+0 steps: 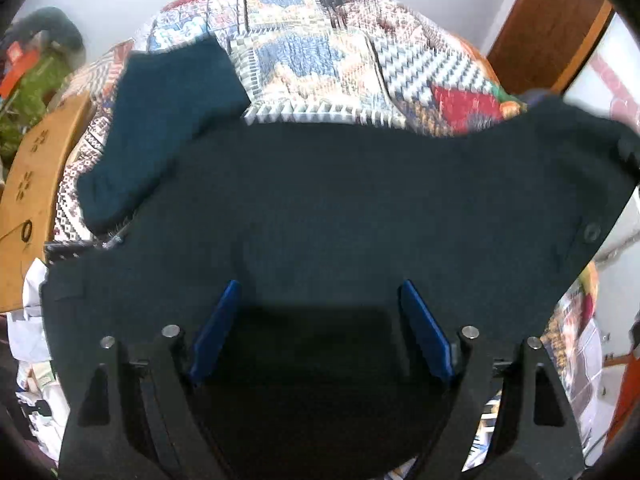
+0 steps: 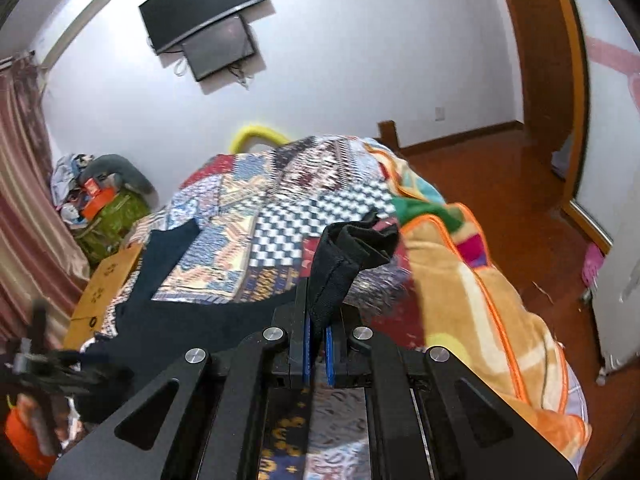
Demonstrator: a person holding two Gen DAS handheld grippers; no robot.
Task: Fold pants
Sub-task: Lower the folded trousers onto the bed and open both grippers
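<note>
Left gripper (image 1: 320, 312) spread wide, empty – dark pants (image 1: 340, 208) at 12 o'clock on quilt (image 1: 320, 48). Right gripper (image 2: 319, 340) pinched on waistband.

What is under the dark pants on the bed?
A colourful patchwork quilt shows around the pants, so they lie on it. What is right beneath them is covered. The right gripper pinches one corner.

The room was evenly bright; glare struck the TV (image 2: 204, 12), fisheye bent the edges, and motion blurred the quilt (image 1: 320, 52).
</note>
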